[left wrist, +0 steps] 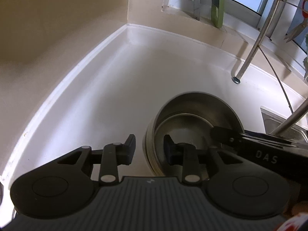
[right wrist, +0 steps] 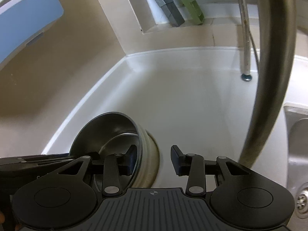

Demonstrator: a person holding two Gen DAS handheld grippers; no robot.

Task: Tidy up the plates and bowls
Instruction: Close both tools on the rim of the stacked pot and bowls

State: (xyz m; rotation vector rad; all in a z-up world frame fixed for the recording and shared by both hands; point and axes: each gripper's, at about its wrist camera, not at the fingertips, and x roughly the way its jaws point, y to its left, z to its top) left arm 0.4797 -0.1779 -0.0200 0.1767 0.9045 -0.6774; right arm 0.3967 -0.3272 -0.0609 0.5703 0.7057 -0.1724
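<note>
Left wrist view: left gripper [left wrist: 149, 147] spread, straddling rim of stacked steel bowls [left wrist: 194, 119] on white counter [left wrist: 115, 88]. Right gripper [right wrist: 154, 158] likewise spread across opposite rim.

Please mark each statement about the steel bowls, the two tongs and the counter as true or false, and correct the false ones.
1. A smaller steel bowl sits inside the larger steel bowl. True.
2. Both tongs are shut. False: the left tongs and the right tongs are open.
3. One finger of each tongs reaches inside the larger bowl, the other stays outside its wall. True.
4. The bowls stand in the sink. False: they stand on the white counter.
5. A green board leans at the window. True.
</note>
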